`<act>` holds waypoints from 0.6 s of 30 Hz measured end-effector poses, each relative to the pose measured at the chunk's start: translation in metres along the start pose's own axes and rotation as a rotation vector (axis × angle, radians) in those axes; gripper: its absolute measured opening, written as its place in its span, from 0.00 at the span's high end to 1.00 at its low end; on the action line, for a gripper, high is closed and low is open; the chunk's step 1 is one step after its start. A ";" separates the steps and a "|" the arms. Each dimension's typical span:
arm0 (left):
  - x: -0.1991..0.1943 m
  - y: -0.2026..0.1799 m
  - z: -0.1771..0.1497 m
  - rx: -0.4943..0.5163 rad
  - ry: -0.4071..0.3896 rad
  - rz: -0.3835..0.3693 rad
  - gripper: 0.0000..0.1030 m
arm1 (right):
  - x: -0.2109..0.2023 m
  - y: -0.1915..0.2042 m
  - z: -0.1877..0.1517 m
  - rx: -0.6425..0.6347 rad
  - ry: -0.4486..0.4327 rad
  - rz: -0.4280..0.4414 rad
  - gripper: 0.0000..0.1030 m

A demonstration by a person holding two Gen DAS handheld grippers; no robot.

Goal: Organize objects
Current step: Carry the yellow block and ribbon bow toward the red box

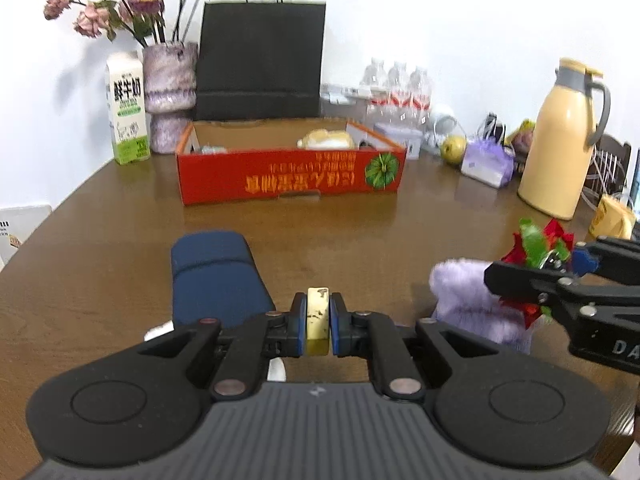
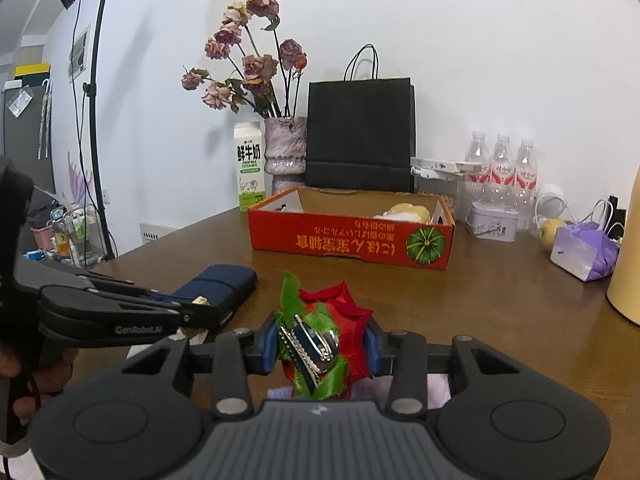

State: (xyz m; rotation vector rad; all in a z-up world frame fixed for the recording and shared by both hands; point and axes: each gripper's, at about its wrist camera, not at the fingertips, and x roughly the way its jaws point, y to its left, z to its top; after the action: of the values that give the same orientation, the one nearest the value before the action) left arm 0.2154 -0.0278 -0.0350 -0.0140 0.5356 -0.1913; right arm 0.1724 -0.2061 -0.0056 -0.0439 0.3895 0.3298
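Observation:
My left gripper [image 1: 318, 322] is shut on a small yellow block [image 1: 318, 320] just above the brown table [image 1: 320, 224]. A dark blue case [image 1: 216, 272] lies just left of it and also shows in the right wrist view [image 2: 218, 286]. My right gripper [image 2: 322, 346] is shut on a red and green ribbon flower hair clip [image 2: 324, 332], above a fluffy purple item [image 1: 468, 300]. The right gripper [image 1: 536, 276] shows at the left view's right edge. The open red cardboard box [image 1: 288, 176] sits further back, with a plush item [image 1: 326, 139] inside.
Behind the box stand a milk carton [image 1: 127, 110], a vase of dried roses [image 1: 170, 96], a black paper bag [image 1: 260, 60] and water bottles [image 1: 396, 84]. A yellow thermos jug [image 1: 560, 140], a pear [image 1: 453, 149] and a purple pouch [image 1: 486, 162] are at the right.

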 end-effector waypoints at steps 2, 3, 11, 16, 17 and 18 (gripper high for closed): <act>-0.004 0.001 0.006 -0.003 -0.023 0.006 0.88 | 0.002 0.001 0.006 -0.002 -0.009 -0.002 0.62; -0.005 0.002 0.009 -0.003 -0.034 0.009 0.88 | 0.003 0.001 0.009 -0.004 -0.013 -0.005 0.62; -0.009 0.010 0.039 -0.017 -0.088 0.009 0.88 | 0.019 0.000 0.039 -0.009 -0.040 0.005 0.62; -0.006 0.013 0.059 -0.031 -0.120 0.012 0.88 | 0.033 -0.002 0.059 -0.012 -0.047 0.007 0.62; -0.005 0.014 0.063 -0.034 -0.126 0.015 0.88 | 0.036 -0.002 0.063 -0.009 -0.047 0.011 0.62; -0.004 0.014 0.067 -0.035 -0.132 0.019 0.88 | 0.040 -0.003 0.066 -0.006 -0.047 0.016 0.62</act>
State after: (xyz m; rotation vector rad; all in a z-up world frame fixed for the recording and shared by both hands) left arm 0.2490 -0.0162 0.0239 -0.0549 0.4068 -0.1612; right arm 0.2322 -0.1899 0.0408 -0.0387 0.3430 0.3473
